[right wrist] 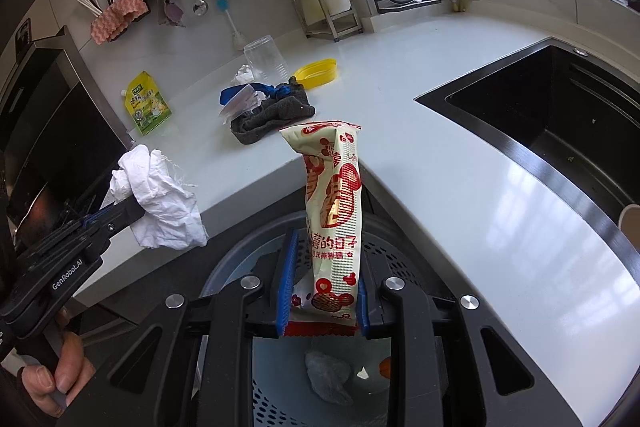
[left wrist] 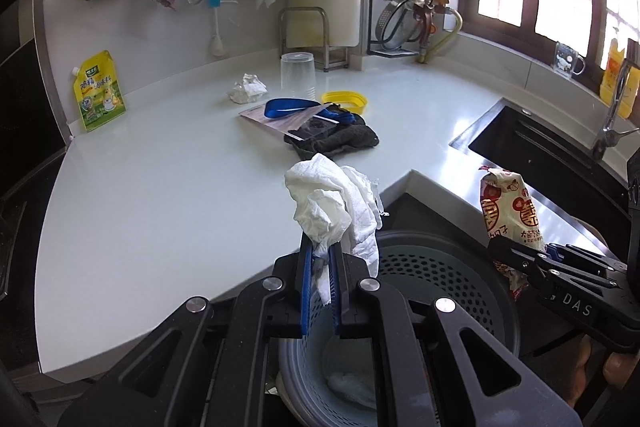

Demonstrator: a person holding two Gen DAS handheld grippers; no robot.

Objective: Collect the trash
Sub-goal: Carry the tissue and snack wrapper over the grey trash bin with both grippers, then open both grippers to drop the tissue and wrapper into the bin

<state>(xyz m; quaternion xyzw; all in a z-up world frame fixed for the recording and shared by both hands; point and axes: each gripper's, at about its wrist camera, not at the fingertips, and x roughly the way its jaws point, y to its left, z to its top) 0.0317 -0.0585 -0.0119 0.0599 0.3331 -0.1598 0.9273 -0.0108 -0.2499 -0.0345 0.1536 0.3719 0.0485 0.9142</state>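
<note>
The bin [left wrist: 440, 267] is largely covered by both tools, and its floor shows only in patches. A pale lump [right wrist: 328, 371] lying there is too blurred to identify. The sink [right wrist: 560, 115] runs off the right edge. The card [left wrist: 280, 119] lies partly under a blue strap [left wrist: 288, 105].

two crumpled tissues [left wrist: 336, 211] [left wrist: 248, 89], one snack wrapper [right wrist: 334, 211], one bin [left wrist: 452, 267]

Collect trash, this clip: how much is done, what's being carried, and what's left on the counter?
Done: the bin already holds crumpled scraps at its bottom. In hand: the left gripper grips a white tissue and the right gripper a snack wrapper, both above the bin, unreleased. Left: a tissue ball by the cup, and perhaps the plastic sheet on the grey cloth.
</note>
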